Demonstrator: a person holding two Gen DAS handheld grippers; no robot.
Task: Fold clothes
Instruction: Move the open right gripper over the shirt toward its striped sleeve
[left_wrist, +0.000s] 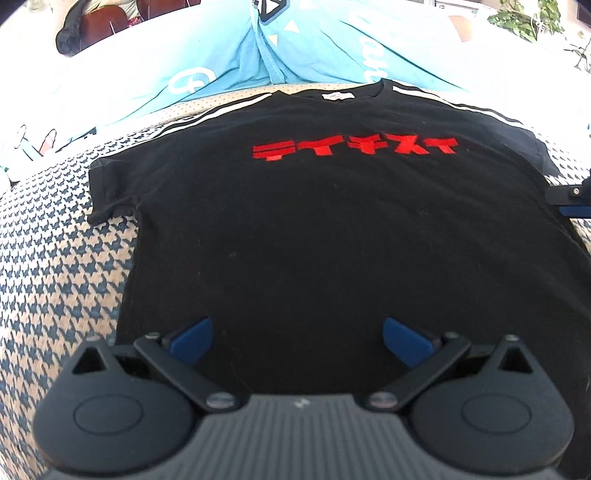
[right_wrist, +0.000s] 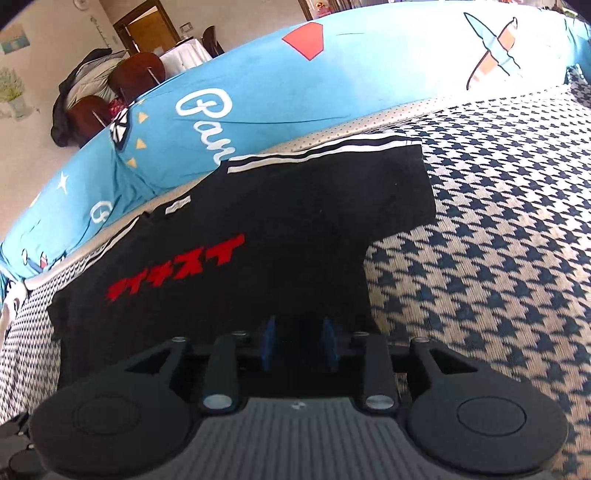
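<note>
A black T-shirt (left_wrist: 295, 229) with red characters (left_wrist: 354, 147) and white shoulder stripes lies flat, front up, on the houndstooth-patterned surface. My left gripper (left_wrist: 299, 339) hovers over the shirt's lower middle, jaws wide open with nothing between the blue pads (left_wrist: 192, 339). In the right wrist view the T-shirt (right_wrist: 258, 229) spreads to the left, its right sleeve (right_wrist: 388, 184) spread flat. My right gripper (right_wrist: 299, 343) sits over the shirt's right side edge, its blue pads (right_wrist: 268, 343) a narrow gap apart, only dark cloth behind them. The right gripper (left_wrist: 569, 201) also shows at the shirt's right edge.
The houndstooth cover (right_wrist: 480, 258) stretches bare to the right of the shirt and also to its left (left_wrist: 55, 258). A light blue printed cushion (right_wrist: 277, 92) lines the far edge behind the collar. Beyond it are brown chairs (right_wrist: 136, 74) with a dark jacket, and plants (left_wrist: 524, 18).
</note>
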